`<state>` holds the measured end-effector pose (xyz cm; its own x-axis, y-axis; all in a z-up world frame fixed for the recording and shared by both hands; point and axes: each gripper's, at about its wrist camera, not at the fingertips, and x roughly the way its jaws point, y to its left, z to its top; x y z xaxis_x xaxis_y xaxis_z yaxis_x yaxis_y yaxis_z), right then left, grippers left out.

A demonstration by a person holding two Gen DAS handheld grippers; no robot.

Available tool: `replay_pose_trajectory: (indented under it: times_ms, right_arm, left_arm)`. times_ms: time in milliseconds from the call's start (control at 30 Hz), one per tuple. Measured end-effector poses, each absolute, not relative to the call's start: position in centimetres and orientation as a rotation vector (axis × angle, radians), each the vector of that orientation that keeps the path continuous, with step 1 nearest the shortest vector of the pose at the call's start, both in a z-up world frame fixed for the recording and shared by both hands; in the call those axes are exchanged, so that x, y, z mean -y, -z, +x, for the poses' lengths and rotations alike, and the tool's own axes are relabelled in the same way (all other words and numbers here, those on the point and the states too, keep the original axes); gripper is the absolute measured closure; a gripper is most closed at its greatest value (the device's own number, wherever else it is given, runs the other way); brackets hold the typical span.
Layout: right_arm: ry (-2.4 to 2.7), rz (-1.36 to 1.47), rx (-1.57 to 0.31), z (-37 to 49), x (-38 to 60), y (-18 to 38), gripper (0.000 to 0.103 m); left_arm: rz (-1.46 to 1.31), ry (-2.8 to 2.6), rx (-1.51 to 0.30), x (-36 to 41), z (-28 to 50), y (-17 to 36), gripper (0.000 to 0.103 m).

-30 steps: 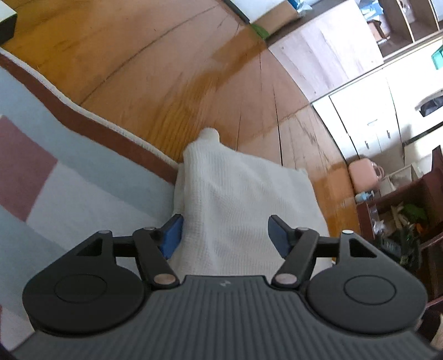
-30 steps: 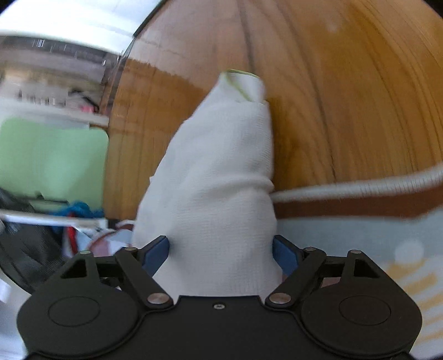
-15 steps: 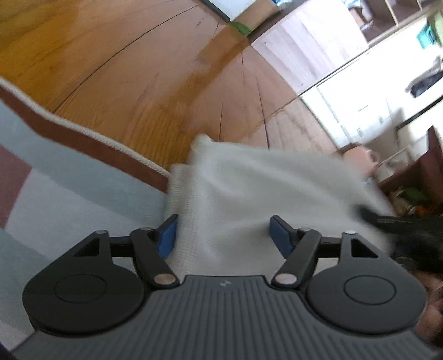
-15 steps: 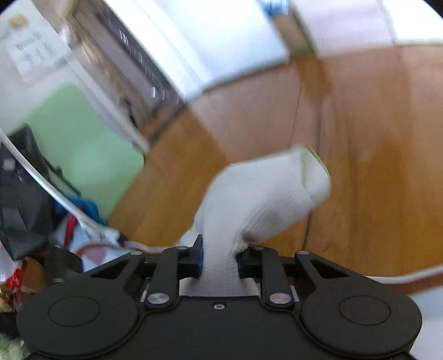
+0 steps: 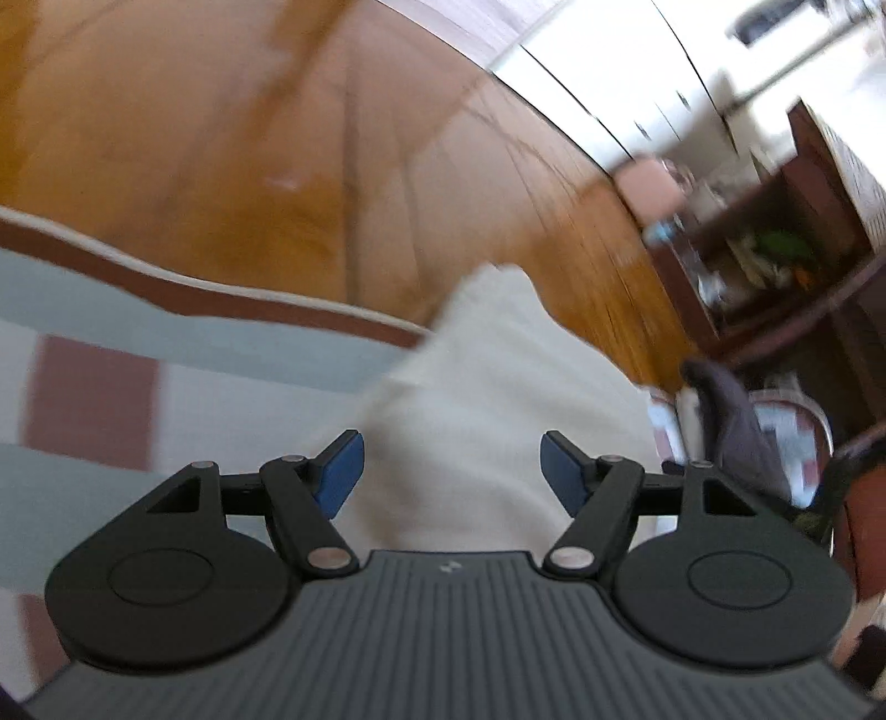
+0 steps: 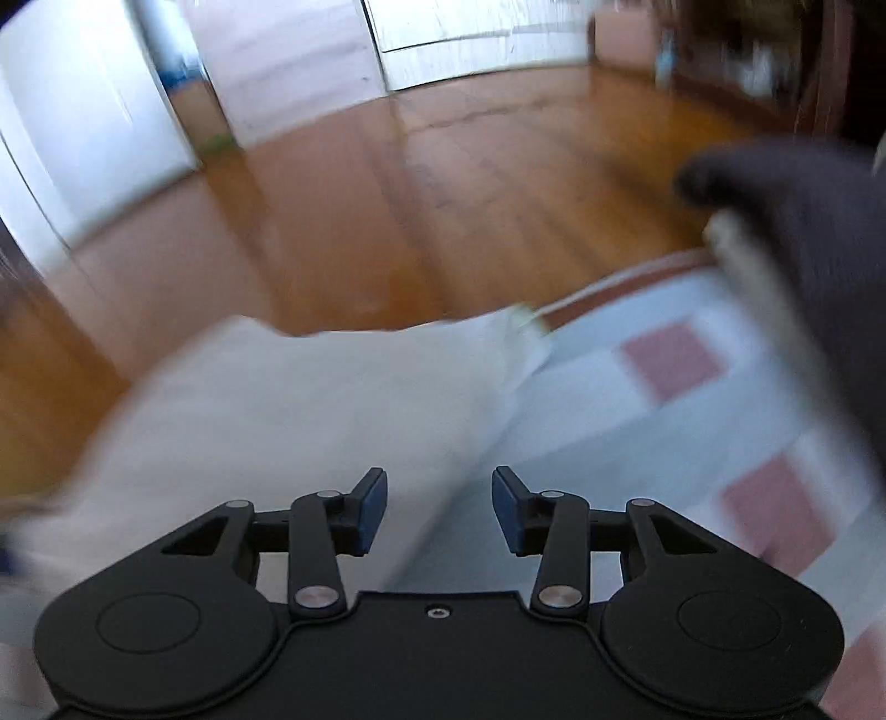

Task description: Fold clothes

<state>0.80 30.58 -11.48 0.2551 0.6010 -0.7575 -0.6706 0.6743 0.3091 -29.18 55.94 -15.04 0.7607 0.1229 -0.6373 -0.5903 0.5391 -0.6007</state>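
Garment: white waffle-knit cloth (image 5: pixel 498 399), lying partly on the rug and partly on the bare floor; in the right wrist view it (image 6: pixel 288 410) spreads from near left toward the middle, its far corner with a pale green trim reaching the rug's border; edges blurred
Garment, position to tongs: in the left wrist view it runs from between the blue pads away to a peak at the far middle; in the right wrist view its right edge passes under the gap between the pads
Left gripper (image 5: pixel 451 473): jaws standing wide apart; cloth lies between the pads; pads not seen pressing on it; nothing gripped
Right gripper (image 6: pixel 438 512): jaws part open, having just been widening; pads clear of the cloth below; nothing gripped
Rug (image 5: pixel 183 354): pale blue-grey with dusty-red squares, brown band and cream edging along its far side; under the garment's near part; seen also at right in the right wrist view (image 6: pixel 664 399)
Floor (image 5: pixel 277 166): glossy orange-brown boards, beyond the rug
Dark shape (image 6: pixel 819 243): grey-black, blurred, far right of the right wrist view; cannot tell what it is
Shelf unit (image 5: pixel 775 260): dark wood, cluttered, far right
White cabinet doors (image 6: pixel 476 39): far wall, blurred
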Motion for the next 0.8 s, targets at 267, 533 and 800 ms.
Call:
replay_pose_trajectory:
  times_ms: [267, 533, 800]
  right_arm:
    - [-1.103, -0.04, -1.215, -6.8, -30.6, 13.8, 0.038]
    - [-1.223, -0.063, -1.274, -11.1, -29.4, 16.9, 0.04]
    - [-1.329, -0.145, -1.257, -12.2, -29.6, 16.4, 0.051]
  left_arm:
    - [-0.723, -0.727, -0.82, -55.6, -28.3, 16.7, 0.073]
    - [-0.881, -0.79, -0.757, -57.6, -33.6, 16.1, 0.094]
    - [-0.928, -0.613, -0.702, -54.9, -33.3, 13.4, 0.055]
